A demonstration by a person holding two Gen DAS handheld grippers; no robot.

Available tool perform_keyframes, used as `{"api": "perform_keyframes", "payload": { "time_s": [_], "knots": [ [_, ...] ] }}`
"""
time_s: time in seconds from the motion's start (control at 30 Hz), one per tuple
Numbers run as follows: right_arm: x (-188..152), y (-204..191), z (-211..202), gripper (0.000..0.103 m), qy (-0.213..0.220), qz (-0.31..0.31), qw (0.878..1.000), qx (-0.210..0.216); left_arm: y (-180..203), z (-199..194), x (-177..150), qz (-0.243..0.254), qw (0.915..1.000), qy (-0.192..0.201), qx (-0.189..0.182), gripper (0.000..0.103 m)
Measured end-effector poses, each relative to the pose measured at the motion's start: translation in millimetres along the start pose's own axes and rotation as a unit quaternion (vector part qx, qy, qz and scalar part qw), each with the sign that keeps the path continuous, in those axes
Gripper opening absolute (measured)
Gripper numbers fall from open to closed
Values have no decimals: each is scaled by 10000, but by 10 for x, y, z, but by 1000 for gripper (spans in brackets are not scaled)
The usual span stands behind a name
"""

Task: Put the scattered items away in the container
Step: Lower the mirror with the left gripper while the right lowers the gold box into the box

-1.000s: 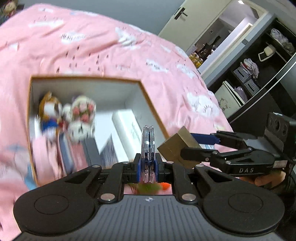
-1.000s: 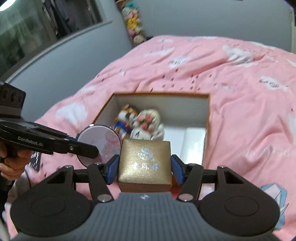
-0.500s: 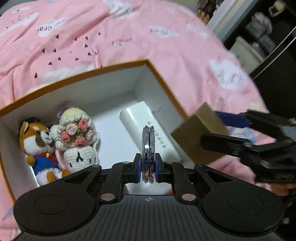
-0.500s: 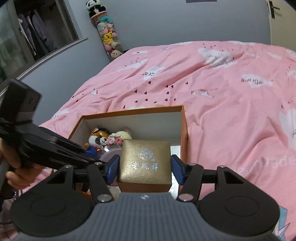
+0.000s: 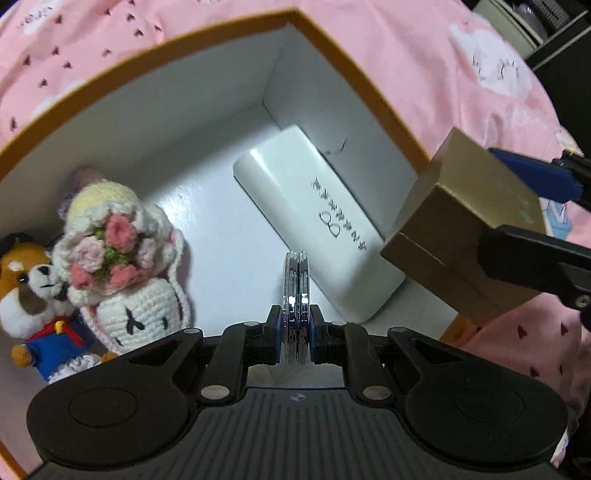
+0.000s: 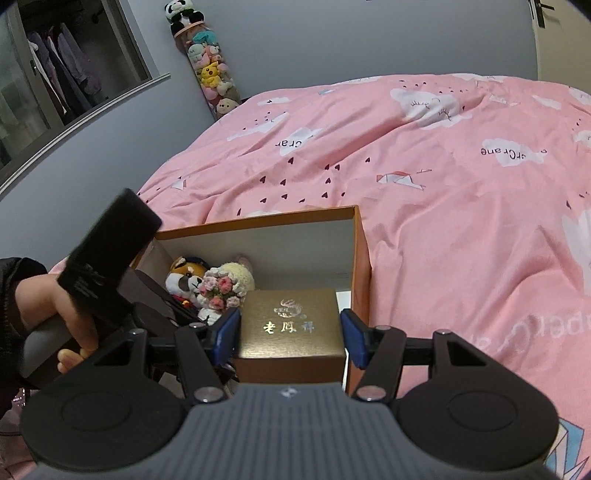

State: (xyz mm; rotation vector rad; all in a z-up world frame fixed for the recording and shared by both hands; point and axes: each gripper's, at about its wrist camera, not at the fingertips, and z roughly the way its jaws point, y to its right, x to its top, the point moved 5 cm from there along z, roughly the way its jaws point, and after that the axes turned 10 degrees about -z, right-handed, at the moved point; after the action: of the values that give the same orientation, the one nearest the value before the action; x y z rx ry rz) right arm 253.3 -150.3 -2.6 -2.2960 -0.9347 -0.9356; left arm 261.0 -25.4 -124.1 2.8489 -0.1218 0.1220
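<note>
My left gripper is shut on a round chrome compact mirror, held edge-on inside the orange-rimmed white box. In the box lie a white case, a crochet flower doll and a plush fox. My right gripper is shut on a gold jewellery box, held just over the box's near right rim. The gold box also shows in the left wrist view, at the box's right edge.
The box sits on a pink bed cover with cloud prints. A grey wall and a tube of plush toys stand beyond the bed. Dark shelves are at the far right of the left wrist view.
My left gripper has dropped down into the box with the mirror. My right gripper has come closer to the box's right rim with the gold box.
</note>
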Motion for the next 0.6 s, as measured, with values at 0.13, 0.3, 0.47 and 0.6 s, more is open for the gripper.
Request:
{"api": "perform_keyframes", "payload": {
  "time_s": [0.13, 0.3, 0.47, 0.6],
  "knots": [
    [-22, 3, 17, 62, -24, 23, 10000, 41, -6, 91, -9, 29, 9995, -260, -189, 15],
    [-44, 17, 50, 62, -89, 46, 9999, 19, -37, 165, -37, 3, 9988, -437, -232, 16],
    [-54, -6, 55, 62, -108, -32, 9999, -30, -73, 139, -79, -42, 9994, -338, -70, 19],
    [-61, -13, 80, 62, -141, -87, 9998, -86, -90, 85, -108, -47, 9997, -230, 32, 27]
  ]
}}
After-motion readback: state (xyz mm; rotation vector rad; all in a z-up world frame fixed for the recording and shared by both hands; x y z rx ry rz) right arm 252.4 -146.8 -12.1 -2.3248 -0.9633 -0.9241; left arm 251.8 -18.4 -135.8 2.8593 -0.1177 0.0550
